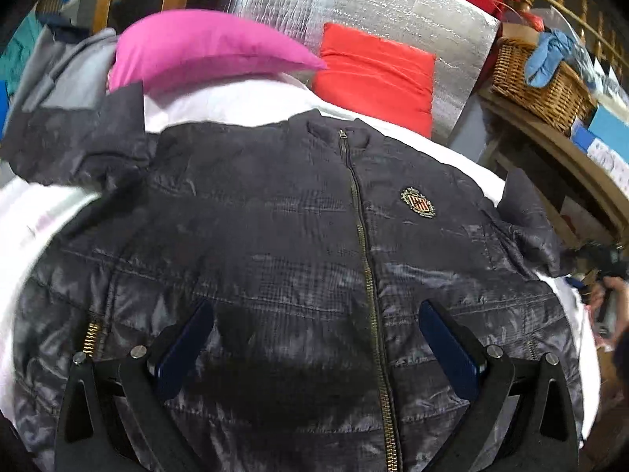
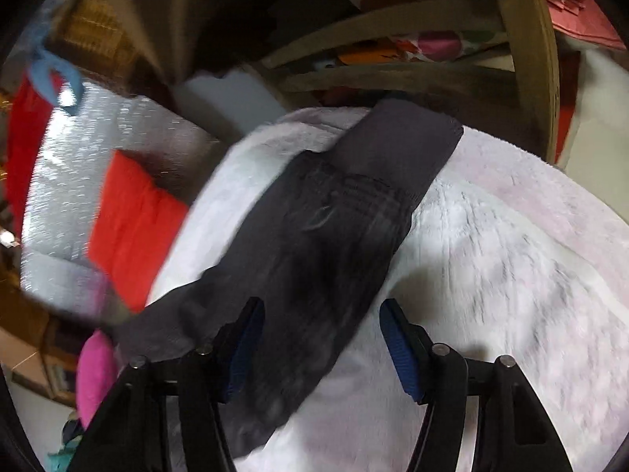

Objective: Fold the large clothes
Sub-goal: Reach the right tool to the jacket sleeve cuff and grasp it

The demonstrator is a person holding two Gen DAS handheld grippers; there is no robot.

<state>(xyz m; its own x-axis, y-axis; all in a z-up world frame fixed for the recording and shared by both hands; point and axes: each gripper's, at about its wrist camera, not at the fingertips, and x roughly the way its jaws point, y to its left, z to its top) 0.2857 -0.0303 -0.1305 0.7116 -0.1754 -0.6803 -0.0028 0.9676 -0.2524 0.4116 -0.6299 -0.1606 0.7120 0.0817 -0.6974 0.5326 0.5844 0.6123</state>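
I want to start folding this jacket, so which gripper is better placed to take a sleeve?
Right. The right gripper hovers open directly over a sleeve; the left gripper faces the jacket's zipped front.

A white fleecy blanket [image 1: 243,102] covers the bed, its pile faintly pink in places in the right wrist view [image 2: 511,244]. A dark quilted jacket [image 1: 275,244] lies flat on it, front up and zipped, collar toward the far edge. One sleeve [image 2: 334,236] stretches out across the blanket. At the far edge a pink pillow [image 1: 196,47] and a red cushion [image 1: 377,74] rest on the bed.
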